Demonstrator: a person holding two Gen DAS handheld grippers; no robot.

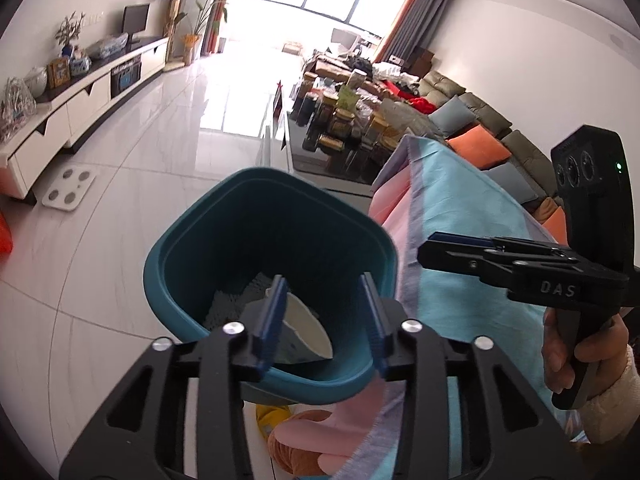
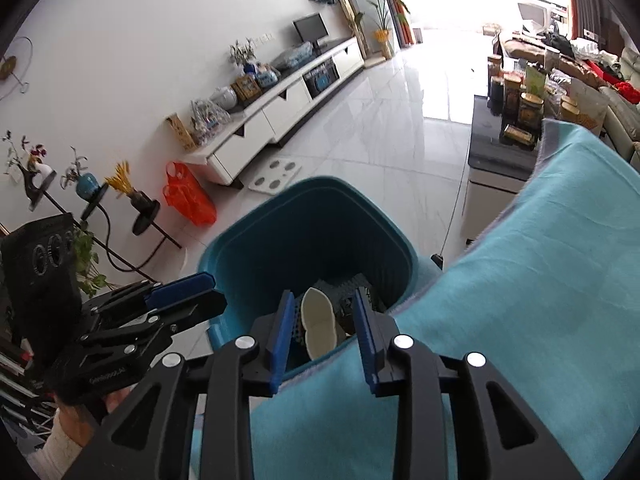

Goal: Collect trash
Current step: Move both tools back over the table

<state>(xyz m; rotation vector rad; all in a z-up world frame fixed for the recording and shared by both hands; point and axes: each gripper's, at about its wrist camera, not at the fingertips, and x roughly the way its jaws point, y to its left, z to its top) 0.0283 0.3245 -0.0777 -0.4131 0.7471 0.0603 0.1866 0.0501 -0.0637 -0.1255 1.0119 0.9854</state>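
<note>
Living room, pale tiled floor, cloth-covered table (image 2: 540, 280) at right. Left gripper (image 1: 324, 316): jaws apart, empty, over the bin mouth. Right gripper (image 2: 322, 330): jaws apart, empty, likewise above it. Teal bin (image 1: 248, 240) just beside the table edge; holds a white scrap (image 2: 318, 326) and grey pieces. Step, judged: drop finished; next calls for locating more trash. Writing: "DAS" on right gripper body.

1. The bin (image 1: 192, 276) is plain teal.
2. At 3 o'clock of it, the cloth (image 2: 540, 280) is turquoise with a grey-lilac border and pink stripe.
3. At 9 o'clock in the right wrist view, the bag (image 2: 188, 196) is translucent orange.
4. Both grippers are black with blue pads (image 1: 272, 312).
</note>
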